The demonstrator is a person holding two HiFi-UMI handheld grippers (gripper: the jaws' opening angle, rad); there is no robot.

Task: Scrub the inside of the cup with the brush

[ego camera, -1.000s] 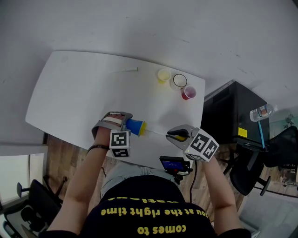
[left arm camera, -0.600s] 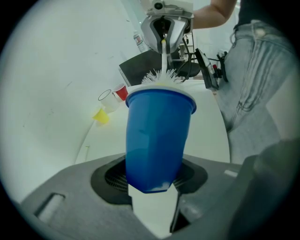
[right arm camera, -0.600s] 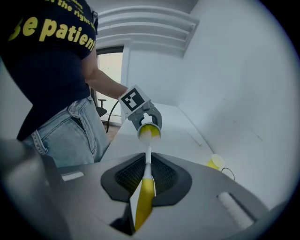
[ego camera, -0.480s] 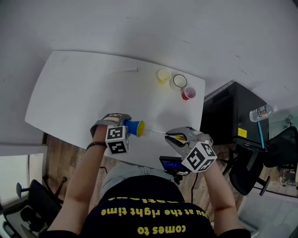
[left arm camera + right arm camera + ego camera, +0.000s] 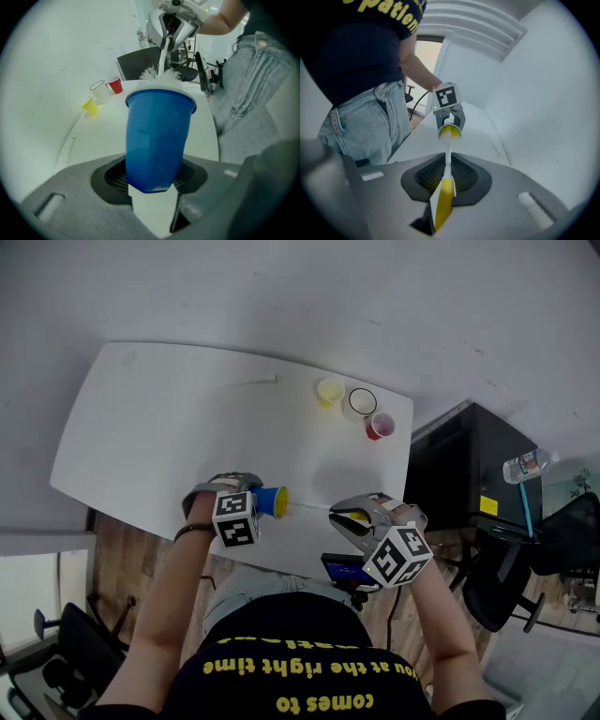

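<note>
The left gripper (image 5: 152,190), jaws about half open, is clamped on the lower part of a blue plastic cup (image 5: 158,136), which it holds sideways over the white table (image 5: 150,427). The right gripper (image 5: 444,180), jaws almost together, pinches the yellow handle of a thin brush with white bristles (image 5: 445,199). The bristles are at the cup's mouth. Three small cups, yellow (image 5: 329,391), clear (image 5: 361,403) and red (image 5: 380,427), stand well apart from the blue cup, on the far side.

You're in office-type room, I'd say: white rounded-corner desk (image 5: 141,427), black wheeled swivel chairs (image 5: 564,535) nearby, black boxy cabinet (image 5: 459,465), brown wood-plank floor (image 5: 122,549), plain pale wall (image 5: 375,296).
</note>
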